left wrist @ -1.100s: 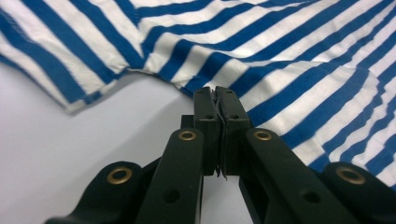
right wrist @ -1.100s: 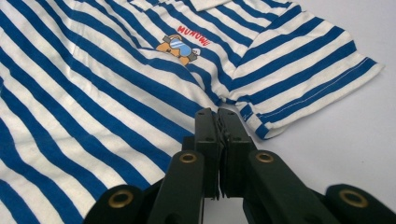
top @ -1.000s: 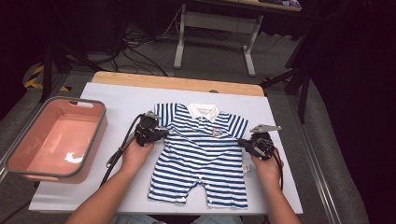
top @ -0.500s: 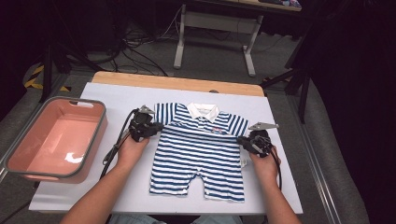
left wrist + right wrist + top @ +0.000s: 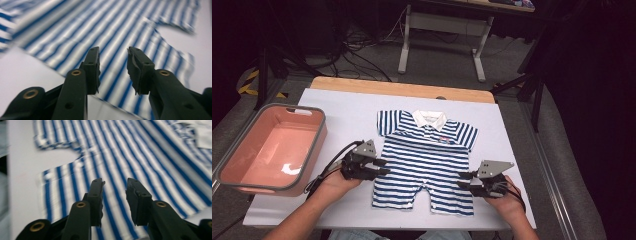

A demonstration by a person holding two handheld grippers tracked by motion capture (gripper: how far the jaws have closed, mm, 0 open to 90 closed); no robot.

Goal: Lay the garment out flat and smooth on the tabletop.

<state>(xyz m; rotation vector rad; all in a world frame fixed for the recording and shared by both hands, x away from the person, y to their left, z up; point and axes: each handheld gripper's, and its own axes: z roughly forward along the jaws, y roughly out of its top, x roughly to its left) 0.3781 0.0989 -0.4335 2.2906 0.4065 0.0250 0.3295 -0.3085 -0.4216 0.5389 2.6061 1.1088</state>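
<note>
Both claws, left (image 5: pixel 379 167) and right (image 5: pixel 464 179), have just been opening and pinch nothing; my romper (image 5: pixel 427 160) lies spread flat on the tabletop (image 5: pixel 342 115). Folding and the bin (image 5: pixel 272 150) remain, I judge.

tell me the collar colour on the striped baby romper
White, on the blue-and-white striped baby romper; collar clearest in the high view.

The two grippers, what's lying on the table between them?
In the high view, the striped romper lies flat between the left gripper and the right gripper, its lower half spanning the stretch. Both grippers have just been opening, nothing clamped.
</note>
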